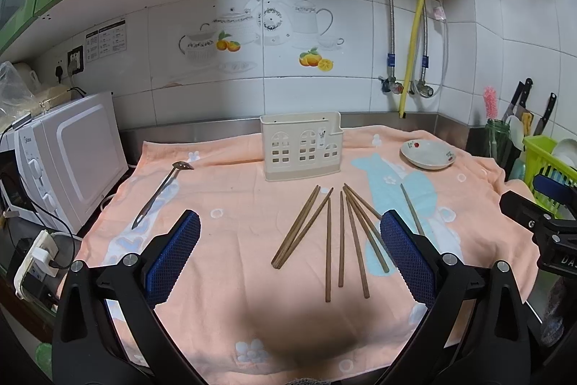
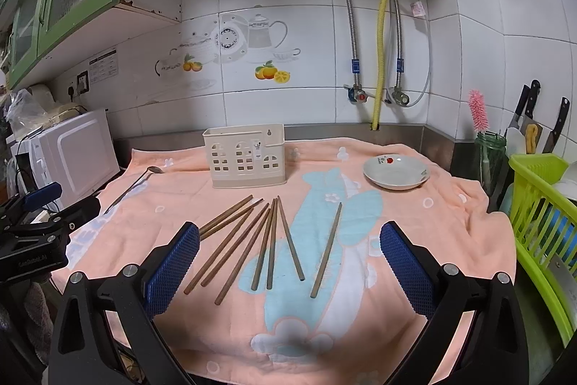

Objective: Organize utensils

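Observation:
Several brown wooden chopsticks (image 1: 328,240) (image 2: 252,240) lie fanned on a peach towel (image 1: 230,305) (image 2: 414,219). One chopstick (image 2: 326,249) (image 1: 411,208) lies apart to the right. A cream utensil holder (image 1: 302,145) (image 2: 246,154) stands upright behind them. A metal spoon (image 1: 160,192) (image 2: 139,179) lies at the left. My left gripper (image 1: 290,255) is open and empty, above the near end of the chopsticks. My right gripper (image 2: 290,262) is open and empty, likewise above them.
A white dish (image 1: 427,154) (image 2: 396,173) sits at the back right of the towel. A microwave (image 1: 68,157) (image 2: 68,150) stands at the left. A green dish rack (image 2: 544,226), a jar with a pink brush (image 2: 487,154) and knives stand at the right.

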The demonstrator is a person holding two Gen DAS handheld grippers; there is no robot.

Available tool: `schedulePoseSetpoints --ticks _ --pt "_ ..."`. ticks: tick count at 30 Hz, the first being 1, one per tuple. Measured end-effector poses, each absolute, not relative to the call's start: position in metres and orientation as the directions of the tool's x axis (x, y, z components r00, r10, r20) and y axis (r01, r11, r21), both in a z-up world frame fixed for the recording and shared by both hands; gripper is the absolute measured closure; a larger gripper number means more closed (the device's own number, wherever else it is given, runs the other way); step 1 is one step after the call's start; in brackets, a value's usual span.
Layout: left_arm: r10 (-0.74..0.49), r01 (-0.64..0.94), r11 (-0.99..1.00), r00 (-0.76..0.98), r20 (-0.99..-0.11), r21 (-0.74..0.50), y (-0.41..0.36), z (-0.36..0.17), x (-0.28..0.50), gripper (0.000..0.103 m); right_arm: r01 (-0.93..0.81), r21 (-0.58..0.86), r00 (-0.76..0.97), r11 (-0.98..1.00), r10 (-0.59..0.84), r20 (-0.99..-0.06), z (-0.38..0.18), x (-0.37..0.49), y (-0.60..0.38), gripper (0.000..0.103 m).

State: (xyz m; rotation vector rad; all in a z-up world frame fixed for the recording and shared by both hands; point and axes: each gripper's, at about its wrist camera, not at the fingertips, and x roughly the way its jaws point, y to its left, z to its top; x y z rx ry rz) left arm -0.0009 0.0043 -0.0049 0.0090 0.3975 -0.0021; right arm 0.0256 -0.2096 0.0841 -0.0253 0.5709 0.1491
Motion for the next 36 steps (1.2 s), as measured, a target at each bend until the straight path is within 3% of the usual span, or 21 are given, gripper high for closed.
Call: schedulePoseSetpoints --ticks 36 --pt "0.004 -0.001 1.000 0.923 -0.384 0.008 0.0063 0.0027 0.0033 0.005 -0.154 0.012 0.832 0.988 0.136 -0.539 0.0851 0.0262 -0.2055 0.006"
